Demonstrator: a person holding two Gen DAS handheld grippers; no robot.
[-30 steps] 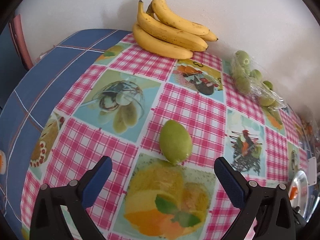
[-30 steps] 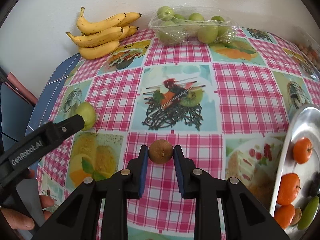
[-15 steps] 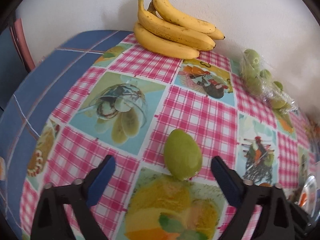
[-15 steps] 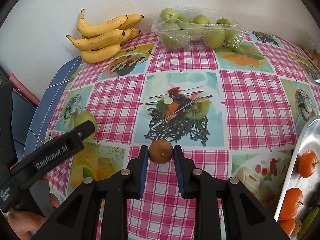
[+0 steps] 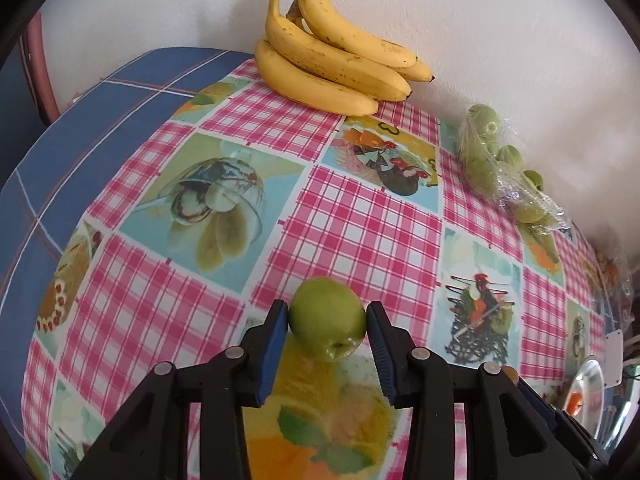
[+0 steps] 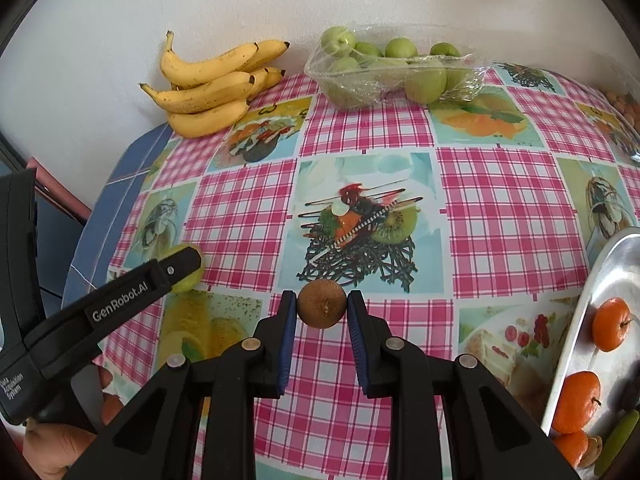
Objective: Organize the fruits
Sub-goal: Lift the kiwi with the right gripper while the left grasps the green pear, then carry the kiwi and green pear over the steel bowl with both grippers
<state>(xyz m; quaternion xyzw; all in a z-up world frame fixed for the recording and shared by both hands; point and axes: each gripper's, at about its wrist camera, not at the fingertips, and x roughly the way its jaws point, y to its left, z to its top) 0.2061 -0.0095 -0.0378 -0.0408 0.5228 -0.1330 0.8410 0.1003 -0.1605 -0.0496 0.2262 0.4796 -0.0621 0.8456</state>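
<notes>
My left gripper [image 5: 327, 320] is shut on a green mango-like fruit [image 5: 327, 318] low over the checked tablecloth; in the right wrist view the same fruit [image 6: 191, 278] shows partly behind the left gripper's finger [image 6: 176, 270]. My right gripper [image 6: 322, 309] is shut on a small brown kiwi [image 6: 322, 309] and holds it above the cloth. A metal tray [image 6: 592, 292] at the right holds tangerines [image 6: 611, 329] and other fruit.
A bunch of bananas [image 5: 332, 64] lies against the back wall. A plastic-wrapped pack of green fruits [image 6: 392, 70] sits to their right. The blue table edge [image 5: 80, 120] falls away at the left. The tray also shows at the left wrist view's far right [image 5: 588, 392].
The left gripper moved forward and its jaws closed from wide open onto the green fruit. The right gripper keeps its hold on the kiwi and has drawn back slightly.
</notes>
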